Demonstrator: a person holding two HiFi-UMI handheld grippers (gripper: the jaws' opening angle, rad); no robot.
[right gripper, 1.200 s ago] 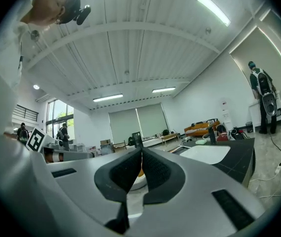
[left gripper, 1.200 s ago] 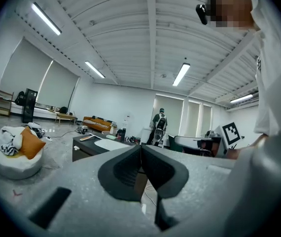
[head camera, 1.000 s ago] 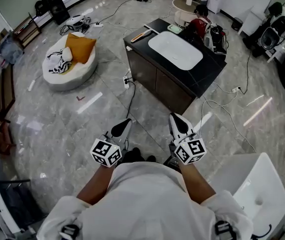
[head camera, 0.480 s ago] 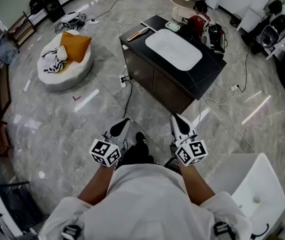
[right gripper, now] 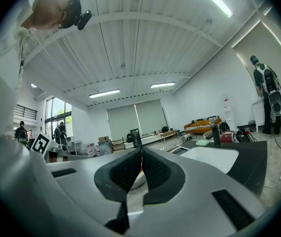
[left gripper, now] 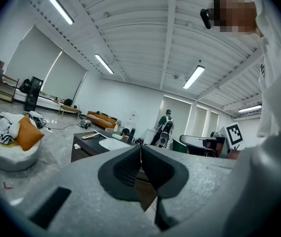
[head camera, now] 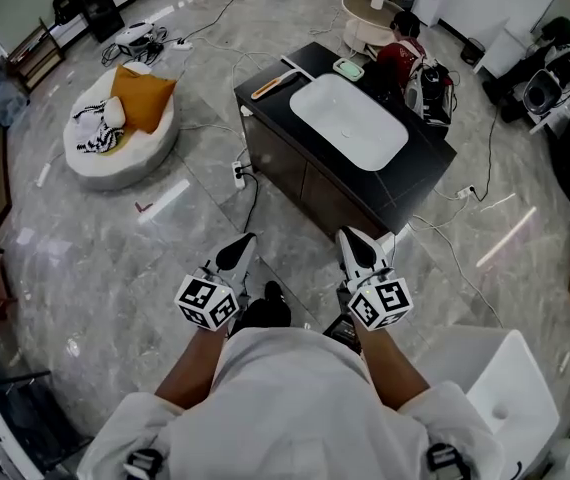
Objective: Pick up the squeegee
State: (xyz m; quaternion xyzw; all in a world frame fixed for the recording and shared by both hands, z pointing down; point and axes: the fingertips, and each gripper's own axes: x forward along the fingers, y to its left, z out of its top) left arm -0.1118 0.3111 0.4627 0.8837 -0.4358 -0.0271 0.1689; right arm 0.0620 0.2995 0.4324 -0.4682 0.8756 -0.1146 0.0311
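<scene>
Squeegee [head camera: 274, 84] flat on the black counter [head camera: 420, 163], at its far left corner, well ahead of both grippers and more on the left gripper's side; wood-coloured handle, slanted across the corner. Touched by neither gripper, well apart from both.

Left gripper [head camera: 244, 242] low in front of the body, pointing roughly level toward the counter, jaws pressed together pad to pad, nothing between them. Right gripper [head camera: 351, 238] alongside, apart from the left one, same pose: jaws clenched shut, empty.

White sink basin [head camera: 348, 120] sunk in the counter top, ahead of the right gripper and just to the right of the squeegee. Small green dish [head camera: 348, 68] beyond the basin, near the counter's back edge. Red bag [head camera: 402, 58] past the far right side of the counter, dark gear next to it.

Round white cushion [head camera: 115, 156] on the grey stone floor [head camera: 115, 258], far off to the left of the left gripper; orange pillow [head camera: 145, 96] and black-and-white cloth [head camera: 93, 133] on top of it. Cables [head camera: 255, 198] trailing over the floor between the grippers and the counter, power strip [head camera: 237, 173] at the counter's near left foot. White chair [head camera: 510, 388] close on the right of the right gripper. Person [left gripper: 166, 125] standing far behind the counter, seen in the left gripper view.
</scene>
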